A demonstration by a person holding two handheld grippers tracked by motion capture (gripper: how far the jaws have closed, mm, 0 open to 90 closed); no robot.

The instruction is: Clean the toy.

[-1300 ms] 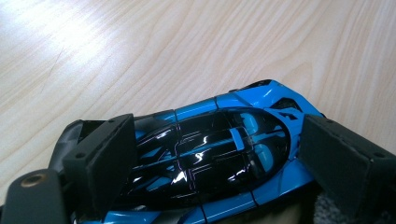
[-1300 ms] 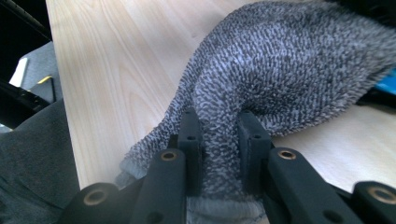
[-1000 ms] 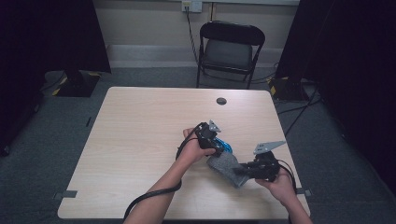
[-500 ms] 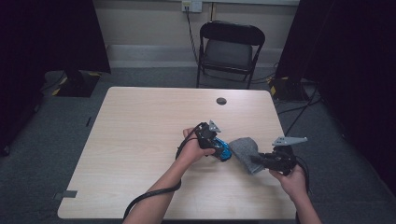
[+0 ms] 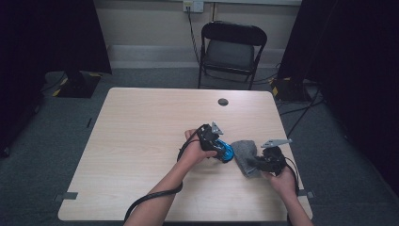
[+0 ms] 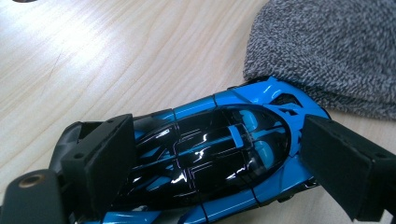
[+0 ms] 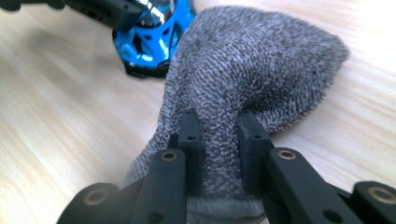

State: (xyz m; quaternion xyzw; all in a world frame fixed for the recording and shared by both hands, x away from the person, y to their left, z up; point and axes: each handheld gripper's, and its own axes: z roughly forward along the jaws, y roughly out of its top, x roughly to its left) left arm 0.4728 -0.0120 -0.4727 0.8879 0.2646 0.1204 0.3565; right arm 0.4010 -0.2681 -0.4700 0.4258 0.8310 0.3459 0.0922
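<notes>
A glossy blue and black toy car (image 6: 219, 154) lies on the wooden table (image 5: 141, 141). My left gripper (image 6: 224, 163) is shut on the car, one jaw on each side. In the high view the car (image 5: 226, 151) sits under the left gripper (image 5: 220, 149). A grey knitted cloth (image 7: 252, 60) rests against the car's end (image 7: 149, 42). My right gripper (image 7: 218, 140) is shut on a bunched edge of it. From above, the cloth (image 5: 244, 153) lies between the car and the right gripper (image 5: 258, 164). In the left gripper view the cloth (image 6: 327, 51) touches the car's far end.
A small dark round disc (image 5: 223, 101) sits near the table's far edge. A black folding chair (image 5: 233, 47) stands beyond the table. The right hand is close to the table's right front corner (image 5: 301, 207). Bare wood stretches over the left half.
The right gripper carried the grey cloth from in front of the car out to its right, then came back in a little and lower. The left gripper and the car kept still.
</notes>
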